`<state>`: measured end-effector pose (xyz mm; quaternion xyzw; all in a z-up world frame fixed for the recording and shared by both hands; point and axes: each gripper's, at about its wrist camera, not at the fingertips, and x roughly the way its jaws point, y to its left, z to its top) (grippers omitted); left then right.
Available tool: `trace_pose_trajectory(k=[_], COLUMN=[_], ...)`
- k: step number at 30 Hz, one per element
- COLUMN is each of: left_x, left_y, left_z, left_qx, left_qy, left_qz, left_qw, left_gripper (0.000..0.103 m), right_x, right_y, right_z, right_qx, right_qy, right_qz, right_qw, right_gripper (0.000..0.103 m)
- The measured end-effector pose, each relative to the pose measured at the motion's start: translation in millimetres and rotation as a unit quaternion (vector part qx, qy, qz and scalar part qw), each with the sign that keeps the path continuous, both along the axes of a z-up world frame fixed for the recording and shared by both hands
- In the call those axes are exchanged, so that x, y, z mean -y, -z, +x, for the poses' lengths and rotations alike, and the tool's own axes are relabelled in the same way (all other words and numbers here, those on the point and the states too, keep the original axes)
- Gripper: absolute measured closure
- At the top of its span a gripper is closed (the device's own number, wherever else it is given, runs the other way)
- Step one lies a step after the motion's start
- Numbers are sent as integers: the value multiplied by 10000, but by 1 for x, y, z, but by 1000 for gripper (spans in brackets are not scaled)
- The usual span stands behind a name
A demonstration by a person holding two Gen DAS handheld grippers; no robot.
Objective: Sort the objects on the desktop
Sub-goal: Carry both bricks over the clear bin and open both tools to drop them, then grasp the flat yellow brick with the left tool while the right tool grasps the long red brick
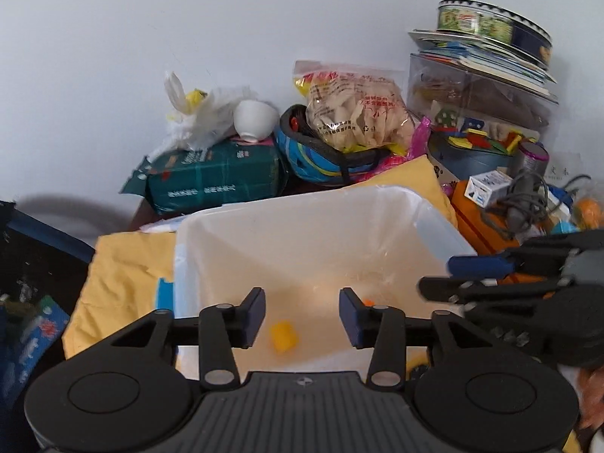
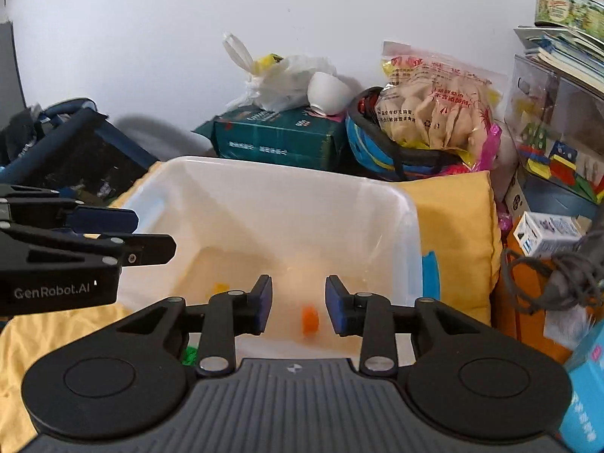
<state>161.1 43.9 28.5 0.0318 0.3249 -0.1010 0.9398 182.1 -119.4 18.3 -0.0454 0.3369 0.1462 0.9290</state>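
Note:
A translucent white plastic bin (image 1: pixel 302 200) (image 2: pixel 287 168) sits on a yellow cloth under both grippers. My left gripper (image 1: pixel 302 317) hangs open over the bin. A small yellow piece (image 1: pixel 284 336) (image 2: pixel 220 287) shows blurred below the gap, touching neither pad. My right gripper (image 2: pixel 298 305) is also open above the bin. A small orange piece (image 2: pixel 310 319) (image 1: pixel 368 302) lies low in its gap, free of the pads. Each gripper appears in the other's view: the right gripper (image 1: pixel 434 275) at the right edge, the left gripper (image 2: pixel 156 232) at the left edge.
Behind the bin along the wall stand a green tissue pack (image 1: pixel 215 181), a white bowl (image 1: pixel 253 117), a blue helmet (image 1: pixel 324 158) holding a snack bag, and a clear box (image 1: pixel 479 90) under books and a tin. An orange box (image 2: pixel 528 294) with grey cable lies right.

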Motion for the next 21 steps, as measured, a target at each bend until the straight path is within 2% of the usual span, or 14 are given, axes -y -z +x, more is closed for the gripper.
trace_pose_trajectory(k=[1,3,6,9,12,14,16,21], left_x=[-1,-3,-2,6,17,22,25,34], left_y=[1,4,19,46,76,97,111,122], left_z=[-10,-35,-71,-109,-138,-147,-152,-147], left_qx=[33,74,-62,-339,-716,-1102,-1292,-1257], left_qy=[-6,106,276,553,982,1175,1293,1538], left_qz=[15,-81,-74,52,235,335,385,670], left_qw=[10000,9999,9996,9979,9923,9864,9824,9778], left_gripper=[45,39,39,39,39,45,48,60], right_x=[3,5,8,12,18,22,24,23], right_y=[-2,-3,4,28,58,75,85,96], right_z=[-10,-30,-61,-92,-113,-124,-133,-155], right_qx=[53,134,119,-128,-682,-873,-1020,-1148], right_qy=[-17,-149,-343,-501,-590,-626,-655,-737], right_qz=[27,-5,-137,-349,-303,-332,-396,-501], right_qw=[10000,9998,9992,9981,9955,9937,9918,9894], right_gripper=[67,61,60,60,62,63,62,63])
